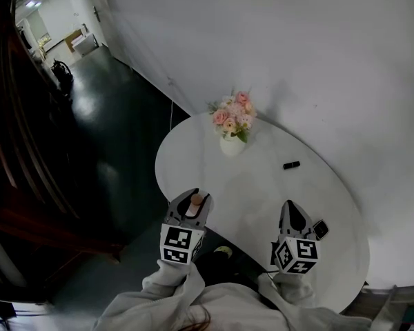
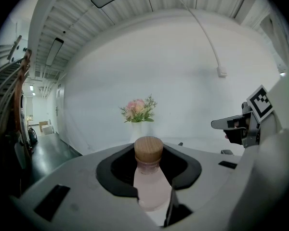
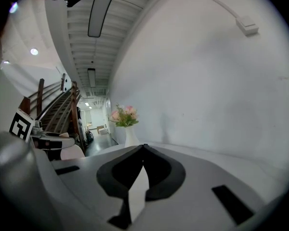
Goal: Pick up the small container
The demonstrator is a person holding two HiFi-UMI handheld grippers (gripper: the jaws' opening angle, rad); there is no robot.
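**Step in hand.** The left tongs [image 1: 195, 200] are clenched on the small pale-pink container with a round wooden stopper [image 1: 196, 199]. In the left gripper view the pads press on either side of the container's body [image 2: 151, 186], and the stopper stands upright at the tips of the left tongs [image 2: 149, 153]. The container is at the near edge of the white rounded desk [image 1: 262, 178]. It appears to be carried clear of the surface, so the grasp is judged made and the pick-up largely done.

The right tongs [image 1: 293, 212] are clenched on nothing. In the right gripper view their tips meet with only desk showing beyond them [image 3: 143, 148].

**Next move.** The grip should be kept steady and the container level and upright. The smooth, narrow body could slip if the pads slacken. The right tongs have no part to play.

**Count.**
- Small container: one, in the left tongs.
- Tongs: two.
- Desk: one.
- White vase of pink flowers [image 1: 232, 142]: one, at the far side of the desk, well apart from both tongs.
- Small black oblong object [image 1: 291, 165]: one, lying on the desk between the vase and the right tongs.
- Small dark square piece [image 1: 320, 229]: one, just beside the right tongs. Whether it is a separate item cannot be told.
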